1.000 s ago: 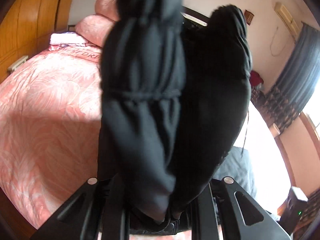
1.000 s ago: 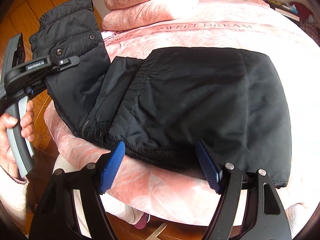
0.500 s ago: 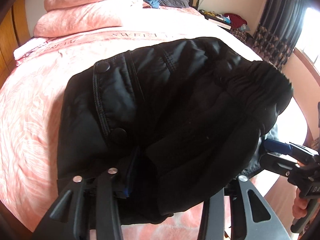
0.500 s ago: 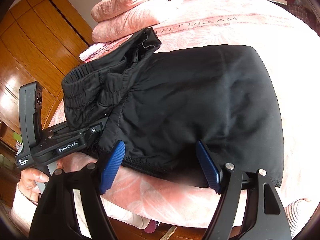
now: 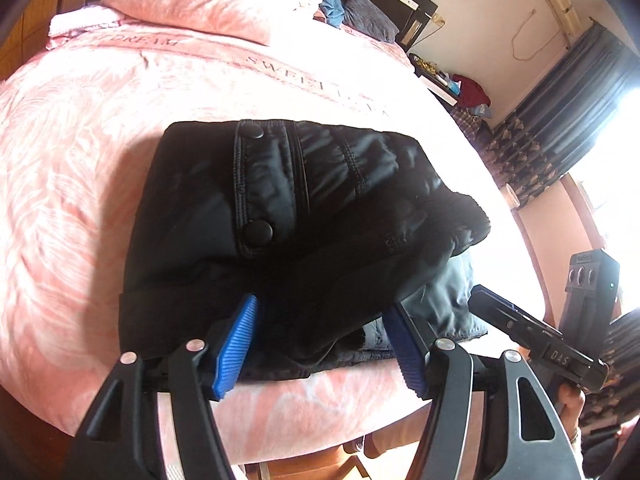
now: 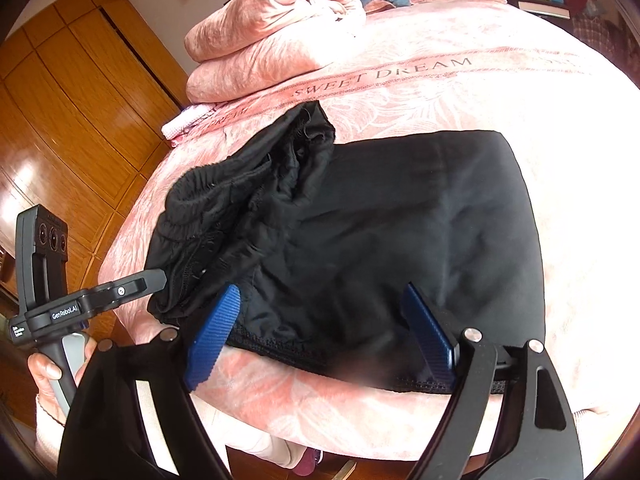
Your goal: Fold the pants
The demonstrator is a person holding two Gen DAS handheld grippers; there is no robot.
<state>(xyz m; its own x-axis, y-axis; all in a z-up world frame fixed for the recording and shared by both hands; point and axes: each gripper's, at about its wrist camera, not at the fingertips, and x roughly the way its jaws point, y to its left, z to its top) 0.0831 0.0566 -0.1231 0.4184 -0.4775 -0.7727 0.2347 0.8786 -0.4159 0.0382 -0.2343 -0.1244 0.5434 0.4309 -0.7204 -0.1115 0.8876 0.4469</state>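
Presently the black pants (image 6: pixel 400 232) lie folded at the bed's (image 6: pixel 480 92) near edge, waistband bunched on top. Left tongs (image 5: pixel 320 344), jaws just opened, stand wide and empty; right tongs (image 6: pixel 320 336) likewise. Recommend flattening the bunched waistband square before any further fold.

- This was a home bedroom: a bed (image 6: pixel 460 92) under a pink "SWEET DREAM" cover.
- Pillows (image 6: pixel 264 52) sat stacked at its head.
- Wooden wardrobe doors (image 6: pixel 80 120) and dark curtains (image 5: pixel 560 120) lined the walls.
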